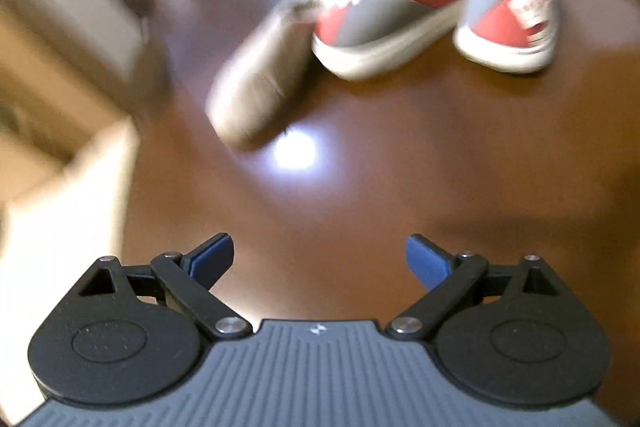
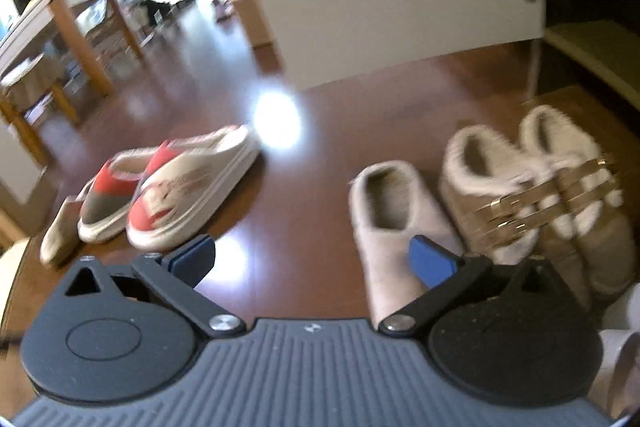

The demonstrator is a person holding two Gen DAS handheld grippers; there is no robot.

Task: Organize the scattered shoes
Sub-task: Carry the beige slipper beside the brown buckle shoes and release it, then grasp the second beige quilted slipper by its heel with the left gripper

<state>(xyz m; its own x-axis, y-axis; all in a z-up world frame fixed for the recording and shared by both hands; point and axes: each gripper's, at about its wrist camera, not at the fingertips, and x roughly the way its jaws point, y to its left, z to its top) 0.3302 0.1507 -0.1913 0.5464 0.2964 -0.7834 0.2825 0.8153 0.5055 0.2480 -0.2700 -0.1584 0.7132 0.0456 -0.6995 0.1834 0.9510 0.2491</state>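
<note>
a: jaws?
b: both spread, nothing between them. my left gripper (image 1: 320,259) hangs over bare wood floor (image 1: 400,155); my right gripper (image 2: 312,259) too, its right pad in front of the near end of the grey slipper (image 2: 396,211).
a: shoes?
b: the grey slipper stands just left of the buckled fur pair (image 2: 532,195), near right. red-and-grey pair (image 2: 172,187) far left, side by side, beige slipper (image 2: 60,231) touching its left side. blurry.

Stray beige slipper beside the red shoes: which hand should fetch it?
Probably left. Its open tongs face the beige slipper directly ahead; the right tongs hover by its mate.
</note>
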